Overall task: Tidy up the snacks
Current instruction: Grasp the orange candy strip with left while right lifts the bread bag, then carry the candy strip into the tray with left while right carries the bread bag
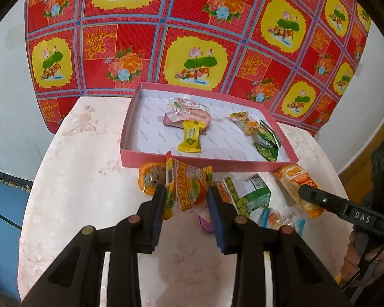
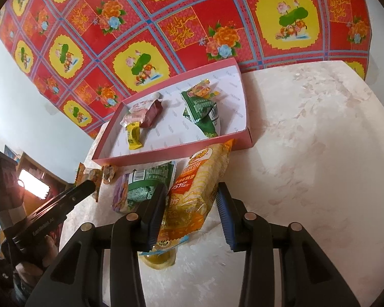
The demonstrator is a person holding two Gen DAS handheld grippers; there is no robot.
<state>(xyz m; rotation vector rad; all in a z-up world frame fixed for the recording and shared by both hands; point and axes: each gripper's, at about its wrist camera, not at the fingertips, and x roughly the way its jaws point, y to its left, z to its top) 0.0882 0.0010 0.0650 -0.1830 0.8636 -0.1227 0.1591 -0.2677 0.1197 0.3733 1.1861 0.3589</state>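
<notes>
A shallow pink box (image 1: pixel 210 163) (image 2: pixel 166 153) lies on the pale floral table (image 1: pixel 76 179). It holds a yellow candy (image 1: pixel 190 140), a pink packet (image 1: pixel 189 113), green packets (image 1: pixel 267 140) and an orange candy (image 1: pixel 244 121). Just in front of the box, my left gripper (image 1: pixel 187 192) is shut on an orange jelly packet (image 1: pixel 189 179). To its right, my right gripper (image 2: pixel 192 192) is shut on a yellow-orange snack bag (image 2: pixel 199 179) (image 1: pixel 294 179), and the bag hangs a little above the table. One of its fingers (image 1: pixel 317 197) shows in the left wrist view.
A green snack pack (image 1: pixel 251 194) (image 2: pixel 151 179), a purple packet (image 2: pixel 120 194) and other small wrappers lie between the two grippers. A red and yellow flowered cloth (image 1: pixel 192 25) hangs behind the table. A hand (image 1: pixel 355 255) holds the right gripper's handle.
</notes>
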